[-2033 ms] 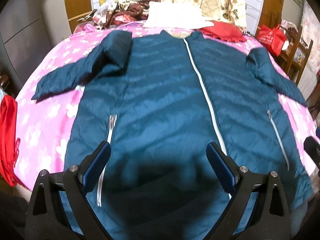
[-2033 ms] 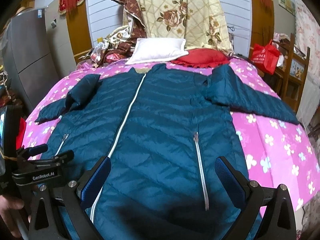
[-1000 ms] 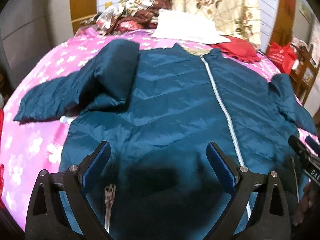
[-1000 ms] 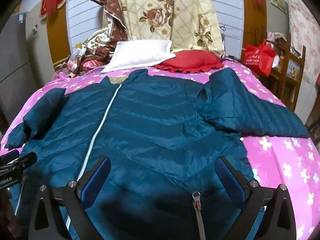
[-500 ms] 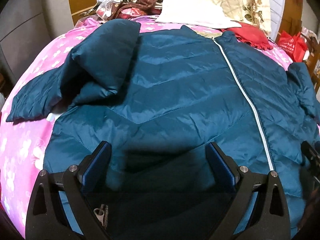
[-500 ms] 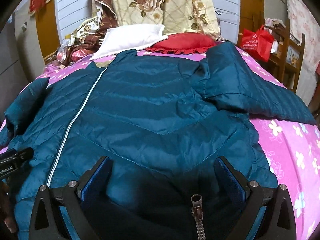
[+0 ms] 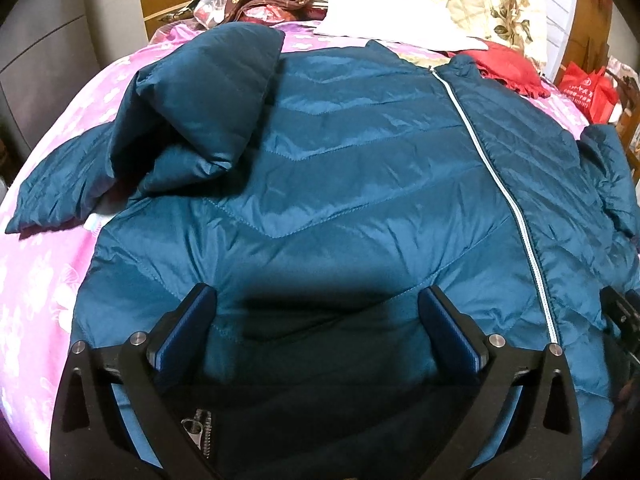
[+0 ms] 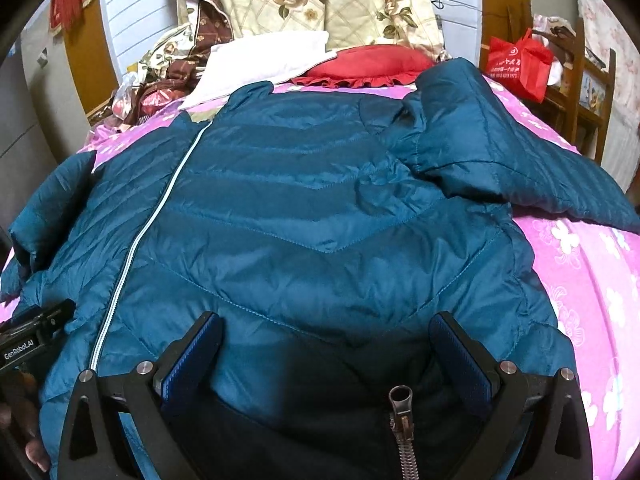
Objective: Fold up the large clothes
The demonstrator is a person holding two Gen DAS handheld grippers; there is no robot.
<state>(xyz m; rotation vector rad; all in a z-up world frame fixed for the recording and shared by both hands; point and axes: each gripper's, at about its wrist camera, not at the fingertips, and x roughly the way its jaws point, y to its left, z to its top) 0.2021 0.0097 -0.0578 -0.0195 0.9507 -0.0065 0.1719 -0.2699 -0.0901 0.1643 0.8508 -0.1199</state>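
Note:
A teal quilted jacket (image 7: 340, 184) lies front-up on a pink flowered bed (image 7: 44, 280), its white zip (image 7: 516, 208) shut. My left gripper (image 7: 318, 304) hovers low over the jacket's left front, jaws opening wide, with fabric beneath them but no pad pressing on it. A pocket zip pull (image 7: 196, 432) shows between its arms. My right gripper (image 8: 325, 328) stands open over the jacket (image 8: 320, 220) on its right front, just above another pocket zip pull (image 8: 400, 400). Both sleeves (image 7: 192, 96) (image 8: 500, 144) lie bent outward. The left gripper's body (image 8: 36, 336) shows at the edge of the right wrist view.
A white pillow (image 8: 264, 60) and a red cushion (image 8: 368, 64) lie at the head of the bed under a flowered quilt (image 8: 340, 0). A red bag (image 8: 520, 64) stands on wooden furniture (image 8: 588, 92) at the right. Bundled cloths (image 7: 264, 0) fill the far left corner.
Both grippers have sunk closer to the jacket and moved up from its hem toward the chest; the pocket zip pulls now lie right between the gripper arms.

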